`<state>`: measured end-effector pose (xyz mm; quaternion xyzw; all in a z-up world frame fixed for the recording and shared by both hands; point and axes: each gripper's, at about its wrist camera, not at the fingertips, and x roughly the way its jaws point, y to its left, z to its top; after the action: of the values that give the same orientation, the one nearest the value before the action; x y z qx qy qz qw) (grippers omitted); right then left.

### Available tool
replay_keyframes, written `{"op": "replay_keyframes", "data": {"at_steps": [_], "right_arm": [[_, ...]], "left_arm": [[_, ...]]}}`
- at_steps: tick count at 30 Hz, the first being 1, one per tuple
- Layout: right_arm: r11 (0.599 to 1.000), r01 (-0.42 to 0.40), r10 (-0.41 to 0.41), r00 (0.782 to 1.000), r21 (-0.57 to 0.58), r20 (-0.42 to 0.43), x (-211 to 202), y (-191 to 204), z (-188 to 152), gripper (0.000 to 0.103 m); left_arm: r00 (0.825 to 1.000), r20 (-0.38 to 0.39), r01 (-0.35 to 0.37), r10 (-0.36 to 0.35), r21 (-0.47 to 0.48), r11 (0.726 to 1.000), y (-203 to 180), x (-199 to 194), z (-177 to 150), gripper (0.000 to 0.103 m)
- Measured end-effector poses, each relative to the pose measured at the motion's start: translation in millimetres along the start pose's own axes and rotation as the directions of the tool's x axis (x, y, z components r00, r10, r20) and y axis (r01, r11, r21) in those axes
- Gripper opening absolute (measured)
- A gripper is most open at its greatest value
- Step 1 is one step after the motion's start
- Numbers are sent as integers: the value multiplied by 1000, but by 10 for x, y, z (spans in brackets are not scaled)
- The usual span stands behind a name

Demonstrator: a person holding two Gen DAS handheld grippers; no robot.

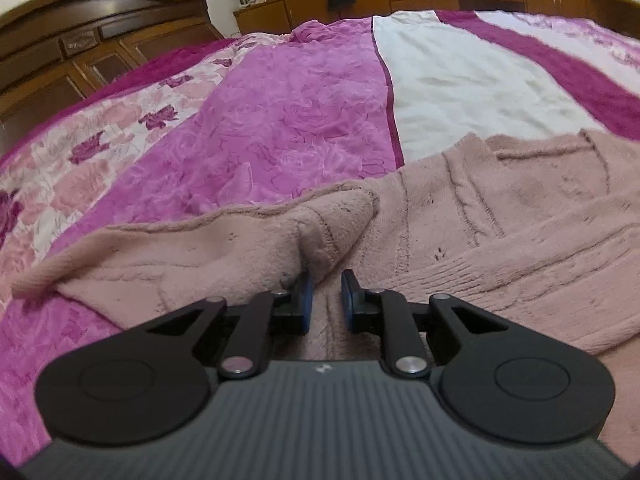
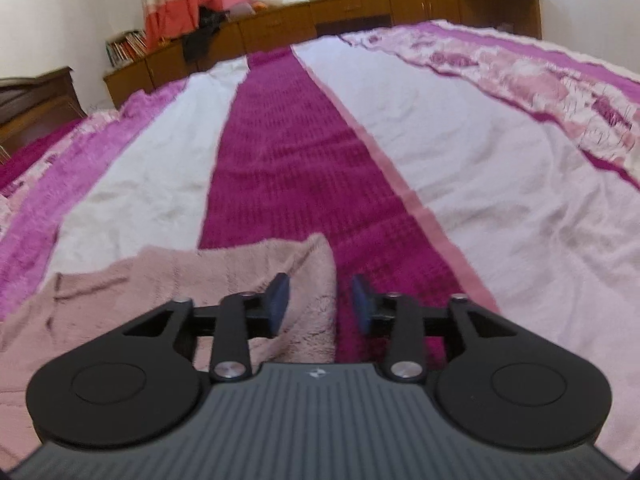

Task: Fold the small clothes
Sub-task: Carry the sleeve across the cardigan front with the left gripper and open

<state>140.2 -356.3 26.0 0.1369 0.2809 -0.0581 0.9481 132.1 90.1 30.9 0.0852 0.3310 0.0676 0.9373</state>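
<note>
Your left hand-held gripper point(image 1: 326, 300) stands released, narrowly parted over the pink sweater point(image 1: 500, 232) on the bed point(image 1: 280, 112), a raised fold touching its left pad, while your right hand-held gripper point(image 2: 320, 304), released too, straddles the sweater's right edge.

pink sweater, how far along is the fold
Early. Done: the pink sweater lies spread on the bedspread, one flap turned over. In hand: nothing; left gripper and right gripper stand open over its edges. Left: all the main folds.
</note>
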Motion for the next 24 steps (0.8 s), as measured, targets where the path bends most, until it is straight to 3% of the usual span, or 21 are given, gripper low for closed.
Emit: {"op": "replay_keyframes", "data": {"at_steps": [4, 9, 11, 14, 19, 24], "right_arm": [[998, -62, 62, 998, -14, 2, -389, 48, -46, 47], [987, -155, 153, 987, -44, -57, -811, 143, -324, 48], [985, -160, 155, 984, -58, -90, -873, 167, -457, 48], [986, -144, 133, 984, -83, -117, -854, 184, -650, 48], [988, -121, 110, 988, -100, -111, -831, 256, -741, 50], [990, -129, 124, 989, -55, -85, -960, 314, -680, 62]], "left_arm": [[998, 6, 57, -56, -40, 998, 54, -188, 26, 19], [996, 16, 93, -92, -47, 995, 70, -401, -13, 19], [994, -9, 105, -106, -54, 993, 69, -380, -58, 19], [997, -45, 66, -68, -53, 996, 61, -302, -139, 19], [997, -40, 67, -69, -61, 996, 82, -310, -187, 19], [996, -37, 78, -81, -87, 993, 153, -420, -174, 20]]}}
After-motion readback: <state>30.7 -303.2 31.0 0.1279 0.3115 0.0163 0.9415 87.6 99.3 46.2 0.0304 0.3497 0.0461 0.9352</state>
